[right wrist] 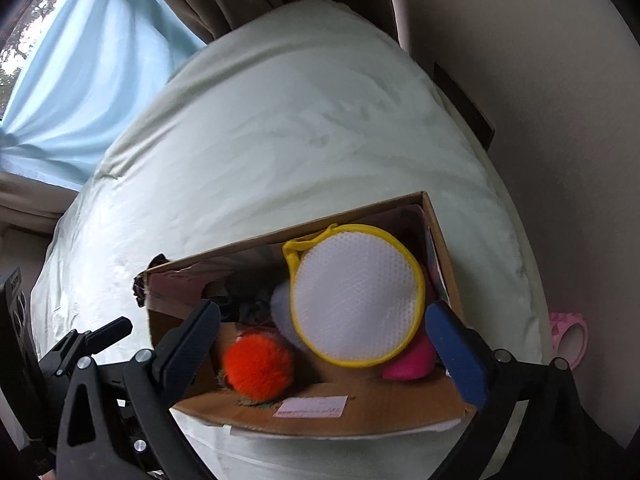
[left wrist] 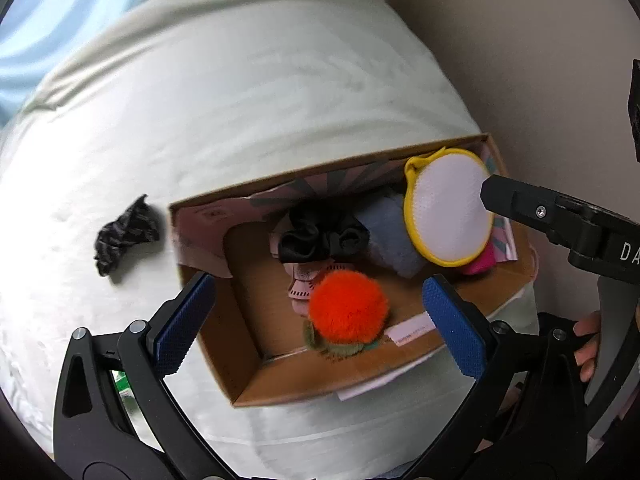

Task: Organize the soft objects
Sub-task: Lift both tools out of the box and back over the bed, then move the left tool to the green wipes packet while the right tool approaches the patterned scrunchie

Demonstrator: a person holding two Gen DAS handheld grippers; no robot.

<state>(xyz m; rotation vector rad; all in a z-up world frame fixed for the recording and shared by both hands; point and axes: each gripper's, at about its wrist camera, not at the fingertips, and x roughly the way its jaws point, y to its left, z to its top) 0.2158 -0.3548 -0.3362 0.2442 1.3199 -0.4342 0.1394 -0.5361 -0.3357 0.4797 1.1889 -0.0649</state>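
An open cardboard box [left wrist: 248,364] [right wrist: 360,412] sits on the pale green bed. Inside lie an orange fluffy ball [left wrist: 347,306] [right wrist: 258,364], a black scrunchie [left wrist: 320,238], a grey-blue cloth [left wrist: 386,232], a pink item [right wrist: 406,364] and a white mesh pouch with a yellow rim [left wrist: 448,210] [right wrist: 356,294], which rests tilted on top. A dark patterned cloth [left wrist: 124,236] lies on the bed left of the box. My left gripper [left wrist: 320,322] is open and empty above the box's near side. My right gripper [right wrist: 324,354] is open and empty over the box, around the pouch's lower part without touching it.
The bed [left wrist: 240,100] fills most of both views. A beige wall [right wrist: 540,80] runs along its right side, a blue curtain [right wrist: 80,80] hangs at the far left. A pink roller [right wrist: 570,336] lies beside the bed at right.
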